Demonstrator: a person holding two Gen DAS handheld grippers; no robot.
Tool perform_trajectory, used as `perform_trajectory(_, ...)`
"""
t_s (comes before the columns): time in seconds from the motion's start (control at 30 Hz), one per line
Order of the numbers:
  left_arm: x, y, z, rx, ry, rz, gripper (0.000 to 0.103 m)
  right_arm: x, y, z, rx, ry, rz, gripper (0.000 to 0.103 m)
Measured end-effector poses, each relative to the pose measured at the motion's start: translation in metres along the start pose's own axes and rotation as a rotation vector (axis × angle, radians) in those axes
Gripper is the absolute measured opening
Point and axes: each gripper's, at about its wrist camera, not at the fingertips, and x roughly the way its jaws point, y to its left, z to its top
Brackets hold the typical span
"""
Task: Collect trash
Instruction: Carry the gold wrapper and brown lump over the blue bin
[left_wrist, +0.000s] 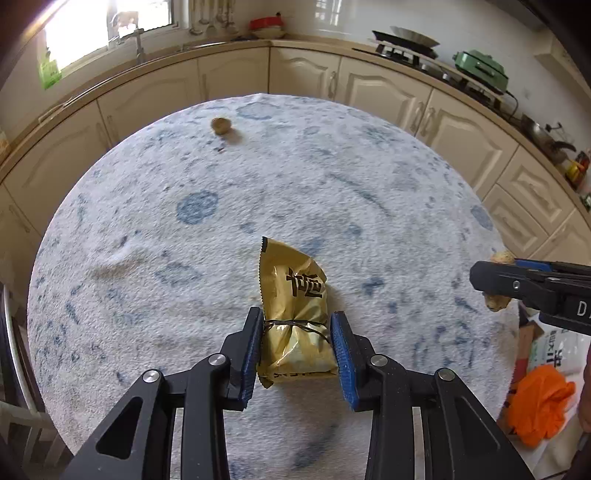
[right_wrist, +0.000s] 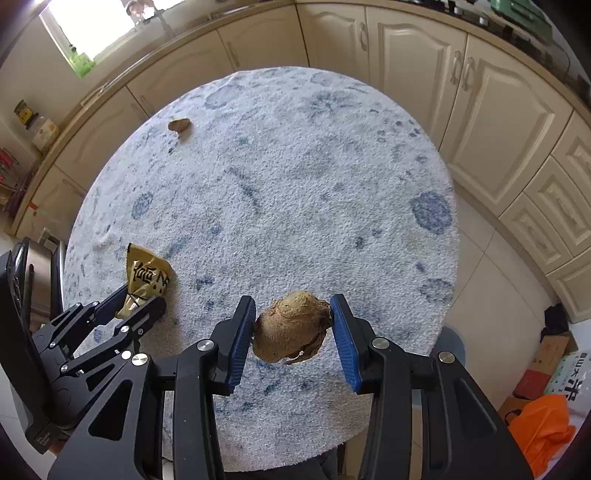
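- Left hand-held gripper (left_wrist: 297, 345): blue ribbed pads clamped on both sides of a gold snack wrapper (left_wrist: 293, 306). Wrapper is crinkled foil with black characters printed on it, a serrated top edge, and a thin dark tie cinched round its middle, right at pad level.
- Wrapper position: near edge of the round worktop (left_wrist: 332, 184), left of centre as seen from the right wrist view (right_wrist: 147, 282). Whether it is lifted clear of the cloth cannot be told.
- Right hand-held gripper (right_wrist: 293, 325): narrowed onto a brown, rough-skinned lump (right_wrist: 291, 328), flaky and peel-like at its lower edge. Left pad touches it; right pad sits at its edge.
- In the left wrist view the same gripper (left_wrist: 491, 277) sits at the right rim of the worktop, the lump showing above and below its fingers.
- Second small brown scrap (left_wrist: 221, 125) lies at the far side of the worktop, well apart from both grippers.
- Worktop covered in white cloth with blue mottled pattern.
- Orange bag (right_wrist: 541, 432) on the floor, right of the worktop.
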Motion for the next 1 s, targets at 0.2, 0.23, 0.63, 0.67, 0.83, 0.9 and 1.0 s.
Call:
perform_trajectory(0.2,-0.003,-0.025,0.007,0.051,-0.010,-0.034,0.032,-0.009,-0.016,-0.007,0.029,-0.010,-0.016,0.042)
perform_trajectory(0.23,-0.004,-0.030,0.008,0.059,-0.011,-0.041,0.032,-0.010,-0.020,-0.008,0.037,-0.012,-0.020,0.042)
perform_trajectory(0.63,-0.007,-0.086,0.014,0.185,-0.014,-0.135,0.030,-0.034,-0.077,-0.028,0.157,-0.045,-0.072,0.042)
perform_trajectory(0.67,-0.007,-0.088,0.014,0.190,-0.013,-0.135,0.030,-0.035,-0.080,-0.029,0.165,-0.047,-0.073,0.042)
perform_trajectory(0.83,-0.011,-0.103,0.018,0.216,-0.025,-0.146,0.030,-0.040,-0.095,-0.036,0.200,-0.057,-0.075,0.042)
perform_trajectory(0.9,-0.015,-0.111,0.019,0.229,-0.032,-0.155,0.030,-0.042,-0.099,-0.039,0.208,-0.059,-0.072,0.042)
perform_trajectory(1.0,-0.018,-0.124,0.022,0.252,-0.041,-0.172,0.030,-0.046,-0.106,-0.045,0.225,-0.063,-0.076,0.042)
